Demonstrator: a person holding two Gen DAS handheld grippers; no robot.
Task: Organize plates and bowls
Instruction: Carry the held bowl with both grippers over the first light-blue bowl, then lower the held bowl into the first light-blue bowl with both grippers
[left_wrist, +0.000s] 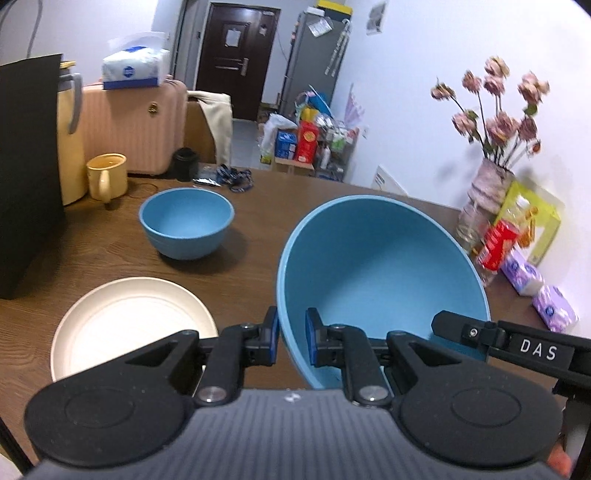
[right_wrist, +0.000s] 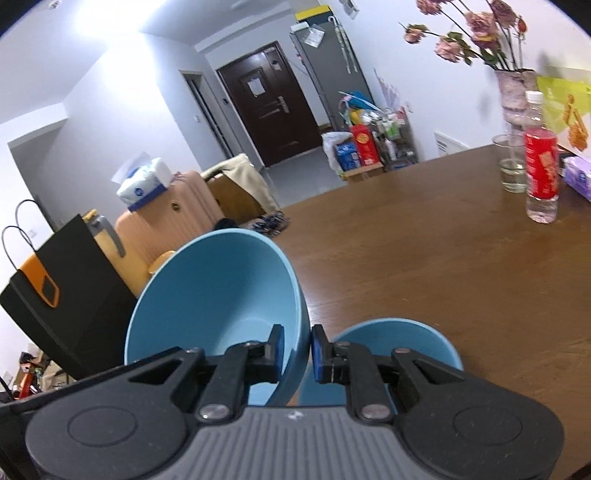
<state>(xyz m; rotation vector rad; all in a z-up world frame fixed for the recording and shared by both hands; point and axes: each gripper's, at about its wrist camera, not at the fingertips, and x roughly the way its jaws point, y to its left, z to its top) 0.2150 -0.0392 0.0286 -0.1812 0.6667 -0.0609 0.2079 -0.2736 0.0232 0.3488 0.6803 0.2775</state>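
Note:
A large blue bowl (left_wrist: 380, 266) hangs tilted over the brown table (left_wrist: 258, 258), held by both grippers. My left gripper (left_wrist: 291, 328) is shut on its near left rim. My right gripper (left_wrist: 456, 326), marked DAS, grips the right rim. In the right wrist view the right gripper (right_wrist: 297, 347) pinches that bowl (right_wrist: 218, 295) by its rim wall. Another blue bowl (right_wrist: 399, 343) sits low, just right of it. A smaller blue bowl (left_wrist: 186, 221) stands on the table at the far left, and a cream plate (left_wrist: 129, 325) lies nearer, left of my left gripper.
A black paper bag (left_wrist: 26, 177), a cream jug (left_wrist: 70, 147) and a yellow mug (left_wrist: 107, 175) stand along the left edge. On the right are a flower vase (left_wrist: 487, 199), a glass (right_wrist: 513, 166), a red-labelled bottle (right_wrist: 541, 166) and tissue packs (left_wrist: 554, 310).

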